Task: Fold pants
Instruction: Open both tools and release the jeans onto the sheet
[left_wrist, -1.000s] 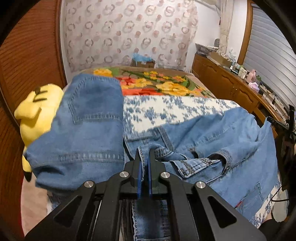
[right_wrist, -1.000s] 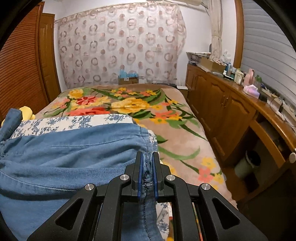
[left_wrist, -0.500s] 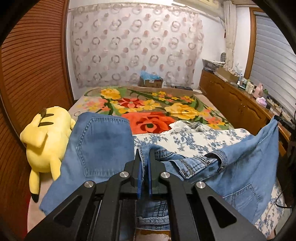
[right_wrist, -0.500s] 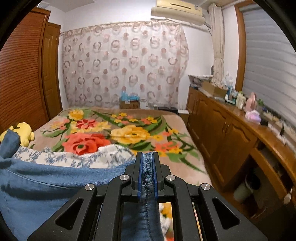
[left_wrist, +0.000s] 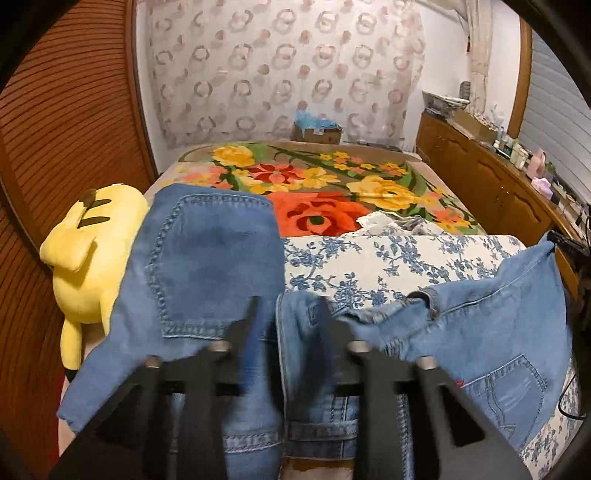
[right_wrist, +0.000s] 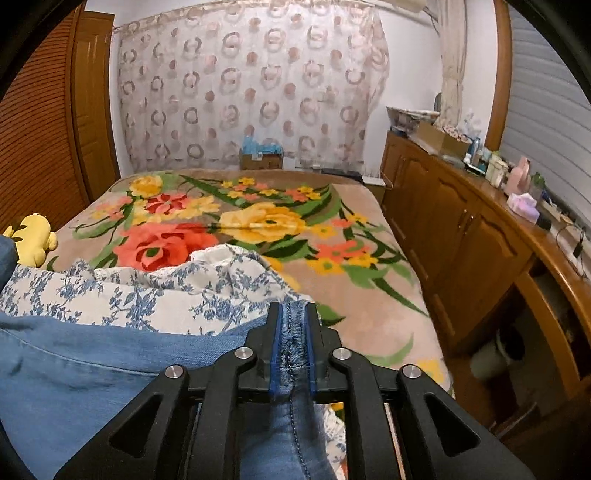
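The left gripper (left_wrist: 286, 325) has just spread its fingers, letting go of the jeans (left_wrist: 207, 266) (waistband free); the right gripper (right_wrist: 293, 343), loosening, still pinches a hem.

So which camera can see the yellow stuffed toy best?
The left wrist view. There the yellow stuffed toy lies large at the left edge of the bed, beside the jeans, with its ear, body and a leg showing. The right wrist view shows only a small bit of it far off at the left edge.
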